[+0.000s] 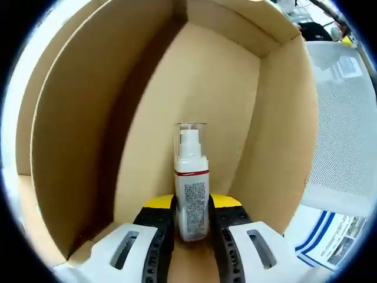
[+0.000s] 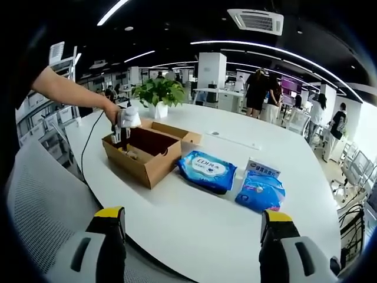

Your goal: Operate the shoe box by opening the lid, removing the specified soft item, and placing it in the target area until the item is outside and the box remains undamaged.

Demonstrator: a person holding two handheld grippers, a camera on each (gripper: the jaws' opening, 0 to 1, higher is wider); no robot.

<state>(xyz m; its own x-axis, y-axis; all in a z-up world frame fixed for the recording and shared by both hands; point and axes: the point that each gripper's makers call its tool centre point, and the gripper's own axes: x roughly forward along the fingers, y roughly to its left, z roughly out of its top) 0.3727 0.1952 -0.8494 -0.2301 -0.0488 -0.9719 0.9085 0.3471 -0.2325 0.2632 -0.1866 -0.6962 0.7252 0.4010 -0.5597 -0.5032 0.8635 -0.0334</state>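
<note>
Open office: round white table (image 2: 194, 227), ceiling light strips (image 2: 259, 46), potted plant (image 2: 158, 94)

1. The left hand-held gripper (image 1: 192, 236) sits deep inside the cardboard box (image 2: 150, 168), closed on a small pump bottle (image 1: 191, 183); brown walls stand close on both sides and behind the bottle.
2. The box top is open, with free room above it.
3. On the bench (image 2: 194, 224), two blue wipe packs (image 2: 207, 170) (image 2: 260, 193) lie just right of the box.
4. A potted plant (image 2: 158, 94) stands behind the box.
5. Bare bench lies in front of the wide-open right hand-held gripper (image 2: 191, 236).
</note>
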